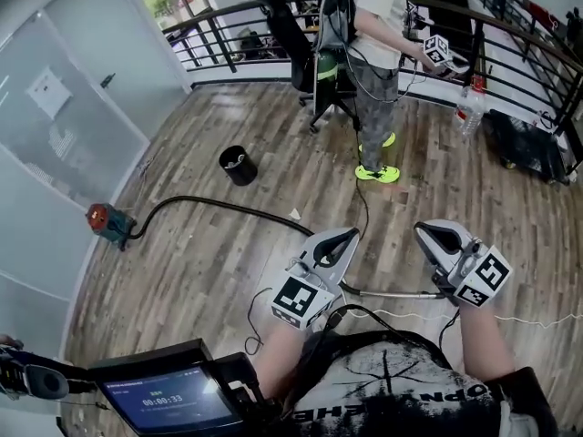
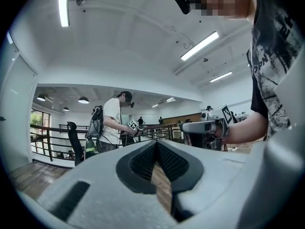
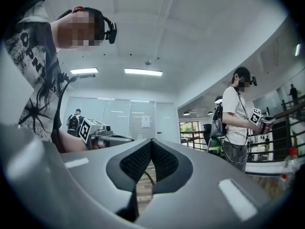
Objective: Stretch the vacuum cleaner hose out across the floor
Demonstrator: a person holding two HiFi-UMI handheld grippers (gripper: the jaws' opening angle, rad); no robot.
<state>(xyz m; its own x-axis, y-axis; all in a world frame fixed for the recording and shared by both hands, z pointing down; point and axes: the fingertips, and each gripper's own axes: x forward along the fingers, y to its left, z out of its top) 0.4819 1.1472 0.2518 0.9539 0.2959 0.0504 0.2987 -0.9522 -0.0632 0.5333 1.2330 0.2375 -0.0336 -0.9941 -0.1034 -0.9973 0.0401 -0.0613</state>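
A small red and teal vacuum cleaner [image 1: 107, 221] sits on the wood floor by the glass wall at the left. Its black hose [image 1: 228, 206] curves right across the floor and passes under my left gripper [image 1: 351, 235]. A metal wand [image 1: 392, 293] lies on the floor between the two grippers. My left gripper [image 2: 156, 144] is shut with nothing between its pads. My right gripper [image 1: 424, 230] [image 3: 151, 142] is also shut and empty. Both are held about level above the floor, close side by side, apart from the hose.
Another person [image 1: 378, 53] stands ahead with a gripper in hand, next to a black office chair [image 1: 305, 53]. A black bucket [image 1: 238, 165] stands beyond the hose. A railing [image 1: 219, 25] runs along the back, with a water bottle [image 1: 470, 109] and a dark bag [image 1: 528, 144] at the right.
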